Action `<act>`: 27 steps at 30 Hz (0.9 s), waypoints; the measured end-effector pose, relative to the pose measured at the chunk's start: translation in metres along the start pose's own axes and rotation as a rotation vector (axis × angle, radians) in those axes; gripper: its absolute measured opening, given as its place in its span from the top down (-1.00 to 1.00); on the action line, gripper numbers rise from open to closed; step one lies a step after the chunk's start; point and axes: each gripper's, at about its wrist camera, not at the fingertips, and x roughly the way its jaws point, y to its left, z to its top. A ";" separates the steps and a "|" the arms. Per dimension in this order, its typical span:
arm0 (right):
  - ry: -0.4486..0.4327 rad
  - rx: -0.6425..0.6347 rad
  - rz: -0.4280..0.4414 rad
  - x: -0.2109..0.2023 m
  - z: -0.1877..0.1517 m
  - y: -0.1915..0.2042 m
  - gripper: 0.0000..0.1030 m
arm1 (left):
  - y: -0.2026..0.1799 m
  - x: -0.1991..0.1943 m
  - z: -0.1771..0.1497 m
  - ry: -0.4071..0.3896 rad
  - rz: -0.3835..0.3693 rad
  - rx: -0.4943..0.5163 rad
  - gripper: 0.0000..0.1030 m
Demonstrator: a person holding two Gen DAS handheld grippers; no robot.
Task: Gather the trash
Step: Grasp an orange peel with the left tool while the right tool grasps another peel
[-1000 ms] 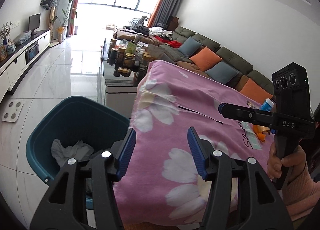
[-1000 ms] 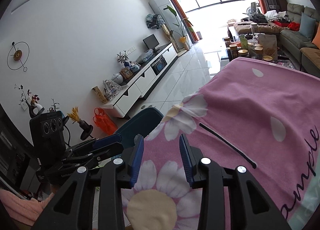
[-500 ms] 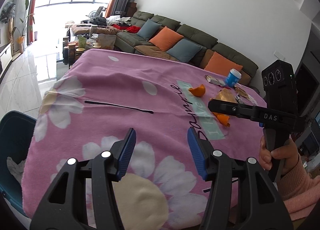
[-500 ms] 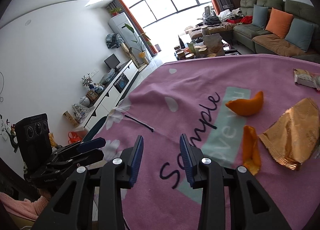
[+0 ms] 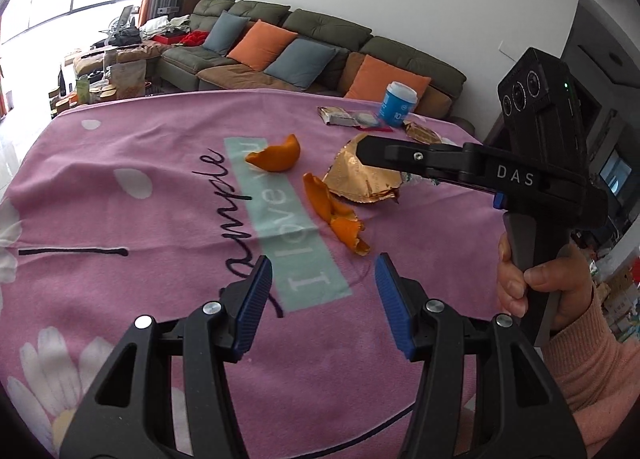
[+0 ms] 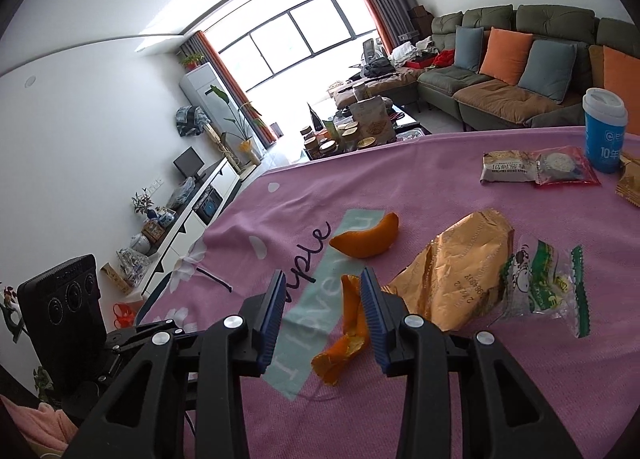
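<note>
With the right gripper (image 6: 323,297) unclenched and holding nothing, straddling the long peel (image 6: 346,329) on the cloth (image 6: 440,399), lower until both pads flank it squarely, then pinch; left gripper (image 5: 323,301) hangs empty, spread.

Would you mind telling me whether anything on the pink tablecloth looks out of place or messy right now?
Yes: litter lies loose on the pink tablecloth. Two pieces of orange peel sit near the middle, beside a crumpled gold wrapper and a torn green-and-clear packet. More snack packets lie flat by the upright blue cup.
</note>
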 end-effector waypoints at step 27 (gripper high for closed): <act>0.067 -0.006 -0.016 0.033 0.023 -0.025 0.18 | -0.011 0.067 0.022 0.145 0.003 -0.007 0.70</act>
